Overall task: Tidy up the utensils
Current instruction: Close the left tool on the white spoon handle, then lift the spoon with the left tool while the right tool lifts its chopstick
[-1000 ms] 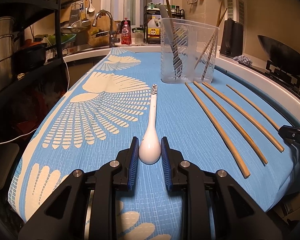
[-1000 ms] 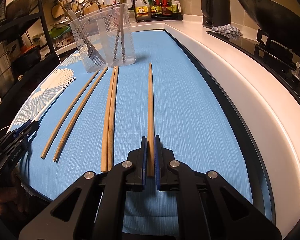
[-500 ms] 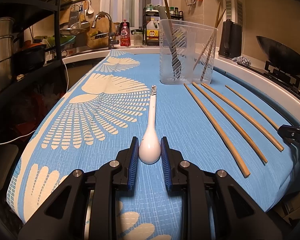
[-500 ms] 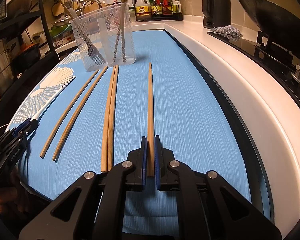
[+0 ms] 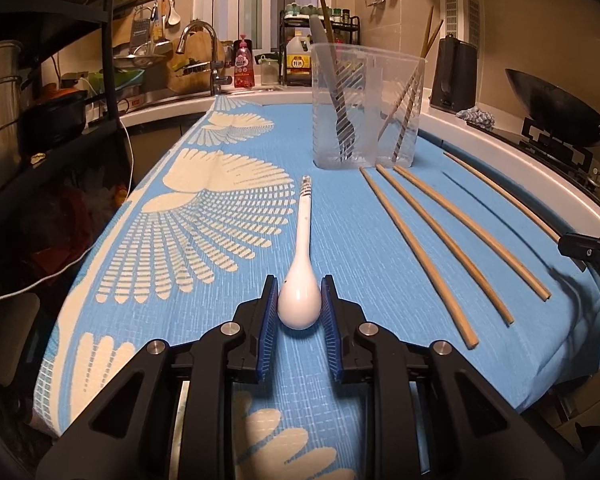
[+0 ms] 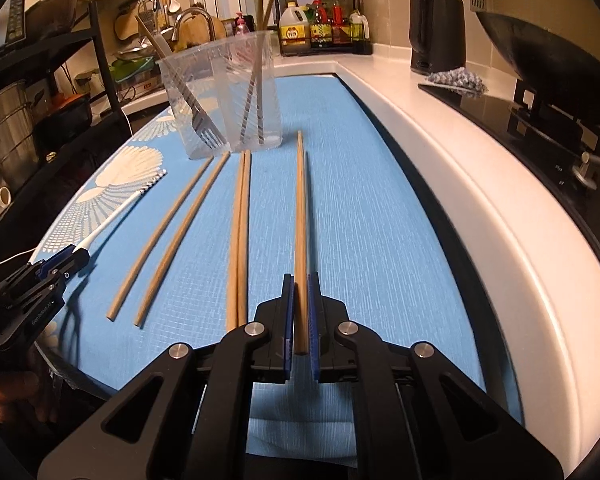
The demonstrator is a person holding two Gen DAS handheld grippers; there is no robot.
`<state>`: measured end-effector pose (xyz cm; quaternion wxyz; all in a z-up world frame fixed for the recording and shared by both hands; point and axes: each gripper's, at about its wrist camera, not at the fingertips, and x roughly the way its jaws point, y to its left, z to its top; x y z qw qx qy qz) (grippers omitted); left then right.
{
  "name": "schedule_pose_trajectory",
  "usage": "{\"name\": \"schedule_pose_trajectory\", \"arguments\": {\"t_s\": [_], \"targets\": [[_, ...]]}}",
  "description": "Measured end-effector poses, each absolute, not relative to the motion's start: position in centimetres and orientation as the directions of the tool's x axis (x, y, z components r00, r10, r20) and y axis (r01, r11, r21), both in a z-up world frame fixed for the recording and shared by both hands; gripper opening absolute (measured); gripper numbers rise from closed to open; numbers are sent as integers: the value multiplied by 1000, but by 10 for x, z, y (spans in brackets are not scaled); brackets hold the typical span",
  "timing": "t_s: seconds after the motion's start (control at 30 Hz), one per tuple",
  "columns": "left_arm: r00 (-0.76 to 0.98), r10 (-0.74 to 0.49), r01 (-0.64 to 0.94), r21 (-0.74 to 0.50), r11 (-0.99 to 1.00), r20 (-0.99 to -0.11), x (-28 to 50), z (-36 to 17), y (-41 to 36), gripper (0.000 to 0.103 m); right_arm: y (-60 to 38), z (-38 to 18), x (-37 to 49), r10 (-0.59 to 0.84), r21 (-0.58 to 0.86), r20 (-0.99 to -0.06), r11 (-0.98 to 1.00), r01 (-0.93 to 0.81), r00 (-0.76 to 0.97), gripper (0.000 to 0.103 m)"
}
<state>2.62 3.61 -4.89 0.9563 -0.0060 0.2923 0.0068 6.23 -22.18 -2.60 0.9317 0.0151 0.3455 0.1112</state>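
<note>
1. Step in hand: the pick-up stage of sorting the loose utensils into the clear container [image 5: 366, 108]. Both tongs are already closed on an item, and both items appear to lie flat on the blue cloth [image 5: 220, 280], not yet raised

2. Left tongs [image 5: 299, 312]: the jaws clamp the bowl of the white spoon [image 5: 300, 300] from both sides. The spoon's handle points to 12 o'clock, its striped tip ending just short of the container

3. Right tongs [image 6: 299, 316]: the jaws are almost fully closed on the near end of a single chopstick [image 6: 300, 216]. This chopstick runs toward 12 o'clock, with its far tip just beside the container base

4. Container: it stands at 12 o'clock in the left wrist view and at 11 o'clock in the right wrist view. It appears to have two sections; a fork [image 6: 204, 128] leans in the left one and chopsticks stand in the right one

5. Items not yet handled: four loose chopsticks [image 6: 238, 236] lie on the cloth between the two tongs

6. Next move, as a judgement: lift each item clear of the cloth, tilt it toward upright, and lower it into the section holding like items. The spoon likely belongs with the fork; the chopstick with the standing chopsticks

7. Caution: the grip on the chopstick is at one end, so the free end may swing or strike the container rim. Carry one item at a time if the tongs would cross
</note>
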Motion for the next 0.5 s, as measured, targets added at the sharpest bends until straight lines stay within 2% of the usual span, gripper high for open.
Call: {"name": "schedule_pose_trajectory", "arguments": {"t_s": [0.5], "targets": [[903, -2, 11, 19, 1000, -429, 22, 11, 39, 22, -225, 39, 45, 246, 101, -551, 968, -229, 798, 7]]}}
